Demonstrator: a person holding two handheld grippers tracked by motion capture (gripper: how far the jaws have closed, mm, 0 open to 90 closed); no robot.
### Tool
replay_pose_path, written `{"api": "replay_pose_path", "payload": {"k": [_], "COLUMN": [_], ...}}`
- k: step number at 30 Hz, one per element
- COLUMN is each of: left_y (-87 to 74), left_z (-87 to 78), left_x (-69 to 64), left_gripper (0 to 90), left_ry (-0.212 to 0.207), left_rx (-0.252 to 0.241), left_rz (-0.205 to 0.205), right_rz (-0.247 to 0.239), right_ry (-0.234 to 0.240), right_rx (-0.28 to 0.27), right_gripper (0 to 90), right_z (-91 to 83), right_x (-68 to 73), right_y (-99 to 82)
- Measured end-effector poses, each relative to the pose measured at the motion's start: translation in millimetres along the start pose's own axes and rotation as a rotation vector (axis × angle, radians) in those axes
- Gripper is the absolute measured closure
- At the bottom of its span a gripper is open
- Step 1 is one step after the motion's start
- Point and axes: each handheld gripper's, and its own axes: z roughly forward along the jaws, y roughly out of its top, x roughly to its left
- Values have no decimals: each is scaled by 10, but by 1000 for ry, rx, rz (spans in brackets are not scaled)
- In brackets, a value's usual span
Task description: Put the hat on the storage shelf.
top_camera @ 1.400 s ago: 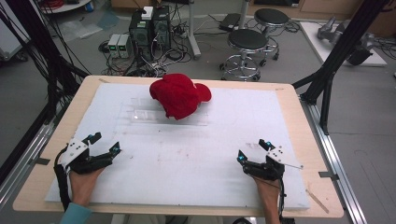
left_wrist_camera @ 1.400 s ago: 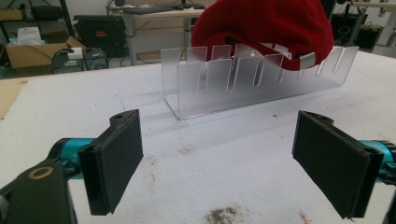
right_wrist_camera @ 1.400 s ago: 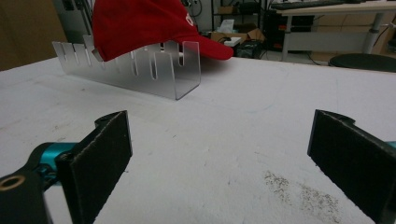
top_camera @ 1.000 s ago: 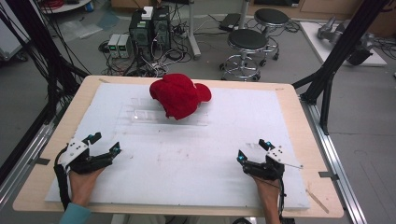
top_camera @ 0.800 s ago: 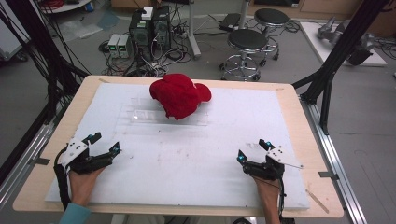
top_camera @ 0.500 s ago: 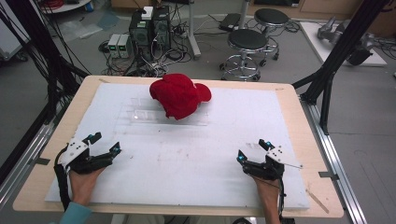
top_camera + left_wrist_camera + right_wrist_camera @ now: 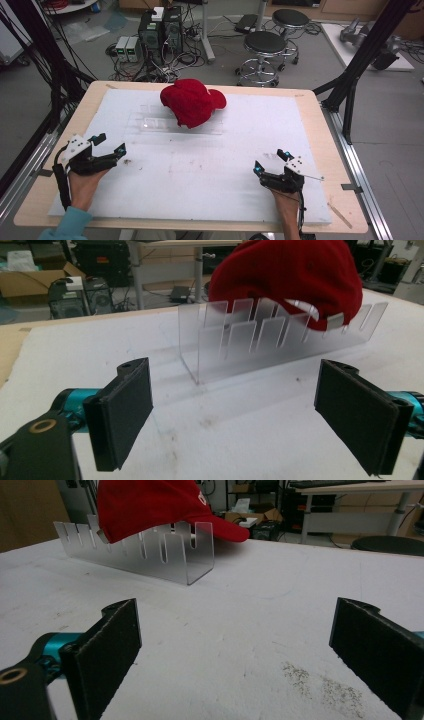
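We see the red cap [image 7: 191, 102] at the far middle of the worktop [image 7: 310, 107], resting on a clear slotted rack [image 7: 280, 335] that stands on the white sheet [image 7: 200, 170]. Its brim points to the right in the high view, and its crown sits over the rack's upright tabs. Our left tongs [image 7: 108, 147] lie at the near left of the sheet and our right tongs [image 7: 270, 161] at the near right, both well apart from the cap, which is ahead of and between the 2. Both tongs stand wide apart with nothing between the pads, as each gripper view shows: the left pads [image 7: 122, 412] frame the rack and cap ahead, and the right pads [image 7: 107, 647] frame bare sheet with the cap off to the upper left. A bit of white stitching marks the cap's front in the right gripper view, too small for us to read.
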Motion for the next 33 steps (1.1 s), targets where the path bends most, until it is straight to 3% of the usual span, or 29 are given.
{"api": "replay_pose_path", "payload": {"k": [10,19,28,33], "left_y": [654,1166,1488,1610], "left_z": [282,606,975,1262], "left_x": [45,-10,-65,-136], "left_gripper": [157,160,162,163], "left_ry": [-99,-170,-211,-239], "left_rx": [78,158,228,266], "left_rz": [5,59,87,78], "right_rz": [-9,4,-7,-8], "right_ry": [-6,-4,-4,-3], "right_rx": [-3,-4,-3,-3], "right_gripper": [53,53,53,53], "right_z": [4,0,2,0], "right_x": [4,-2,0,-1], "right_y": [1,0,0,0]}}
